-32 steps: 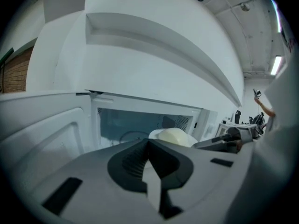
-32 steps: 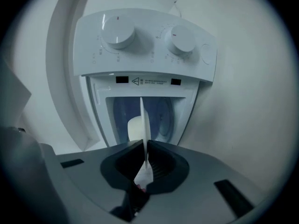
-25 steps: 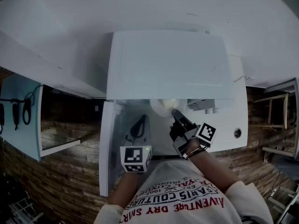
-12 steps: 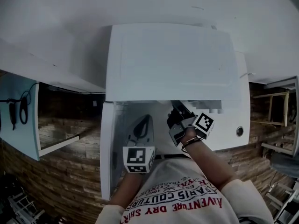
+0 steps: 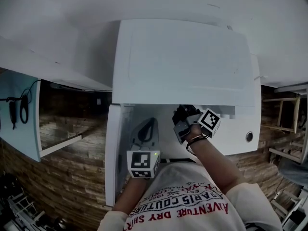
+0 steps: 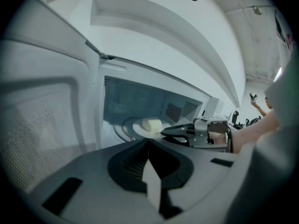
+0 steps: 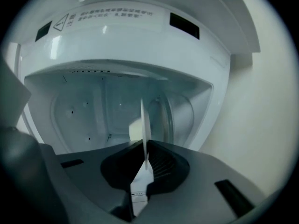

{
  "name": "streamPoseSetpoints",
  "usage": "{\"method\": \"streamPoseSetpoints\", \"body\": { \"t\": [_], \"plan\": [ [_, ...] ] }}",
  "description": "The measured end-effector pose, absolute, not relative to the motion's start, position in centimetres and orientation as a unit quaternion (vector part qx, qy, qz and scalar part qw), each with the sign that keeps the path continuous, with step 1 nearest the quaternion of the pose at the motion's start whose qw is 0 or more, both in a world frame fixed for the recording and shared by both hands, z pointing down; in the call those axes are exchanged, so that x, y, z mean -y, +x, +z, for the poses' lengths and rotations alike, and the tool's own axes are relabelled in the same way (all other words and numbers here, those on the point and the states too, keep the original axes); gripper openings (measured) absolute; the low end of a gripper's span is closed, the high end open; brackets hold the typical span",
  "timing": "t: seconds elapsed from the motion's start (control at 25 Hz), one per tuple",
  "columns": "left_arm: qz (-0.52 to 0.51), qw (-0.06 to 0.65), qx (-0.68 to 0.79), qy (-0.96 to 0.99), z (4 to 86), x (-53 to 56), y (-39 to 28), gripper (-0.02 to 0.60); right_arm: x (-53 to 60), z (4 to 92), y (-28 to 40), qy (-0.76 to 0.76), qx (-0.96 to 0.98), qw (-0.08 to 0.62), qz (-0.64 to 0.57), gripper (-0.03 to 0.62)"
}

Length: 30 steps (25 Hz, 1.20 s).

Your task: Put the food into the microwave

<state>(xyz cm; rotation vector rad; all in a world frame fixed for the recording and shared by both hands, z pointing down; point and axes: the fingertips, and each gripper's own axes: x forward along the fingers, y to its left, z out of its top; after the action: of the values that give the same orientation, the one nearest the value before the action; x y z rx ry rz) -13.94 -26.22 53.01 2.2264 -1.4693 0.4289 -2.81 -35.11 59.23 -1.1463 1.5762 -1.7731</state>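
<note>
A white microwave [image 5: 183,61] stands with its door [image 5: 114,153] swung open to the left. In the left gripper view a white plate [image 6: 139,130] carrying a pale lump of food [image 6: 150,124] hangs inside the cavity over the glass turntable [image 6: 117,130]. My right gripper [image 6: 164,131] is shut on the plate's near rim. In the right gripper view the plate [image 7: 144,120] shows edge-on between the pinched jaws of that gripper [image 7: 145,146]. In the head view the right gripper [image 5: 184,115] reaches under the microwave's top, which hides the plate. My left gripper [image 5: 147,128] [image 6: 148,143] stays shut and empty beside the open door.
The control panel with a round knob [image 5: 249,136] lies right of the opening. A pale blue cabinet panel [image 5: 21,124] with hanging cables is at the far left. The cavity's walls [image 7: 84,111] close in around the plate.
My right gripper has pushed forward into the microwave with the plate, which has passed out of the head view under the top. The left gripper has sunk slightly.
</note>
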Motion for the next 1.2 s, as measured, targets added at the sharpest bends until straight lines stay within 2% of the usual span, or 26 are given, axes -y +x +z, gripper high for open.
{"method": "streamPoseSetpoints", "body": {
  "t": [0.24, 0.68, 0.72, 0.84, 1.0, 1.2],
  "plan": [
    [0.157, 0.220, 0.528, 0.805, 53.3, 26.2, -13.8, 0.006, 36.0, 59.1, -3.9, -0.422, -0.584, 0.244, -0.649, 0.029],
    [0.150, 0.223, 0.536, 0.801, 53.0, 26.5, -14.4, 0.006, 35.9, 58.8, -4.8, -0.442, -0.626, 0.168, -0.620, 0.042],
    [0.149, 0.221, 0.535, 0.802, 52.9, 26.6, -14.2, 0.006, 35.9, 58.7, -4.8, -0.443, -0.634, 0.161, -0.613, 0.052],
    [0.147, 0.219, 0.532, 0.805, 52.7, 26.6, -13.9, 0.006, 35.6, 58.0, -5.3, -0.437, -0.674, 0.123, -0.583, 0.136],
    [0.146, 0.220, 0.530, 0.806, 52.7, 26.5, -13.7, 0.006, 35.3, 57.3, -6.3, -0.435, -0.746, 0.037, -0.503, 0.241],
    [0.146, 0.217, 0.528, 0.808, 52.5, 26.6, -13.5, 0.006, 34.5, 58.2, -6.5, -0.444, -0.796, -0.103, -0.399, 0.259]
  ]
}}
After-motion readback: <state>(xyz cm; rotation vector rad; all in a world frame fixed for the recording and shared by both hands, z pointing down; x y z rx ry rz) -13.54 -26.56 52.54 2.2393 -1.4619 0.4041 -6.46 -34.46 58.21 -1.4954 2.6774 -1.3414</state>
